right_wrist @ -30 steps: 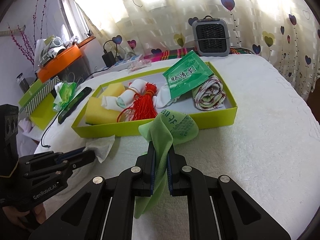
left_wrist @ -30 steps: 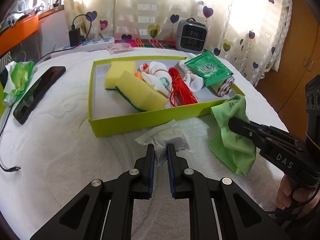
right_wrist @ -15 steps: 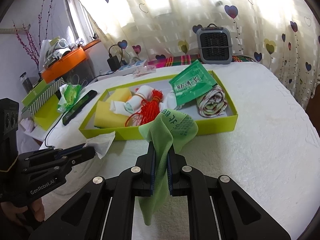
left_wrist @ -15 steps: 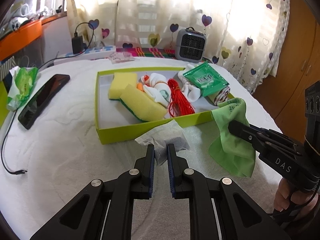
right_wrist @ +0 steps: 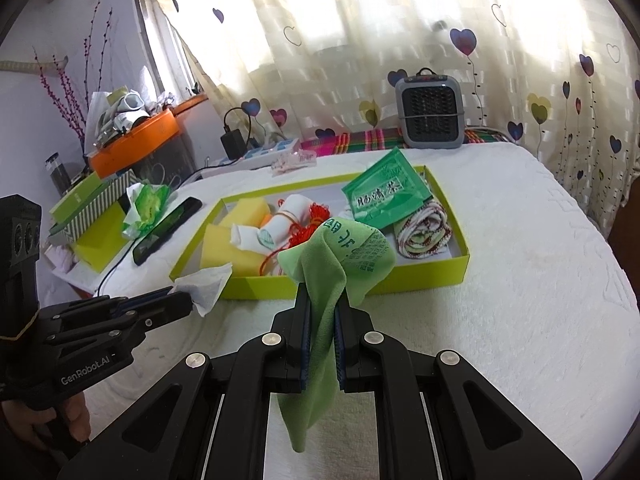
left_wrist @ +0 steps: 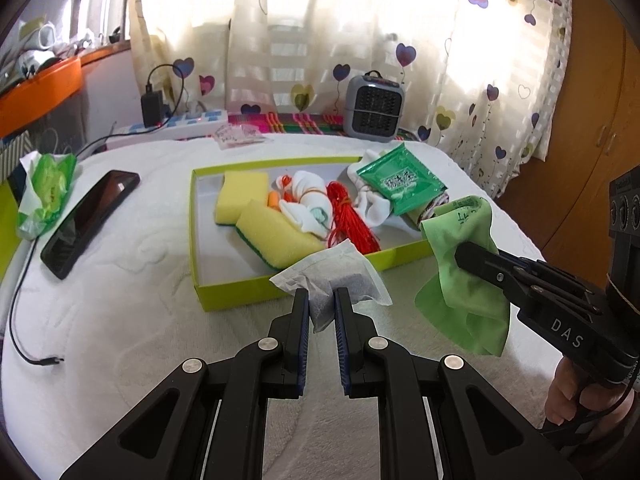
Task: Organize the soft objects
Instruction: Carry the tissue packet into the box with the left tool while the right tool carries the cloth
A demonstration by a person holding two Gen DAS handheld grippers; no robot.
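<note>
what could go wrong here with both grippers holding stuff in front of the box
1. The green cloth hangs long below the right gripper; its tail could drape over the box wall instead of landing inside.
2. The left gripper pinches only an edge of the pouch, so it might slip out.
3. The box is crowded with sponges and red cord, leaving little room.

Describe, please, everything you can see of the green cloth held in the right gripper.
The green cloth is a thin, soft, light-green square that looks like microfibre, with dark green printing on its upper fold. The right gripper is shut on its middle, holding it in the air in front of the yellow-green tray. It droops crumpled, the top flopping forward and a corner hanging below the fingers.
</note>
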